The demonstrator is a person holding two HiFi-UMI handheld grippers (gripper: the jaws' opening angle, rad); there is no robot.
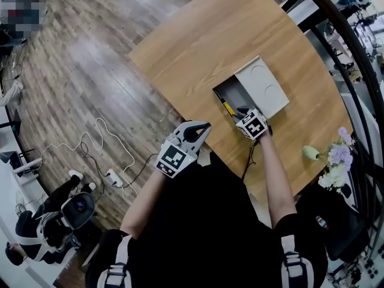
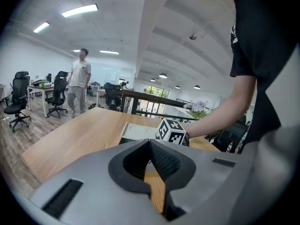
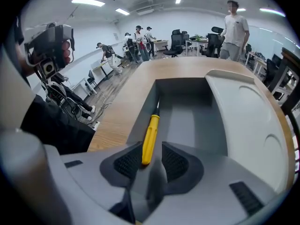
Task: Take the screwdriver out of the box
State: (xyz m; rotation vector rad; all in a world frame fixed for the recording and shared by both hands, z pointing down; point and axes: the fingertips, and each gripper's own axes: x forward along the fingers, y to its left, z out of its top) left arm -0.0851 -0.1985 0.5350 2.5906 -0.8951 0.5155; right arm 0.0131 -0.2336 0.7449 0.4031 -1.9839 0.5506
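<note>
An open grey box lies on the wooden table, its lid folded out to the right. A yellow-handled screwdriver rests along the box's left inner wall. My right gripper points steeply down into the box's near end. In the right gripper view the right gripper stands open, the screwdriver handle's end between the pads and nearer the left one, with a gap on the right. My left gripper hovers at the table's near edge, left of the box, its tips together and empty.
A bunch of pale flowers lies on the table to the right of my right arm. Cables and a power strip lie on the wood floor to the left. A person stands beyond the table's far side, by office chairs.
</note>
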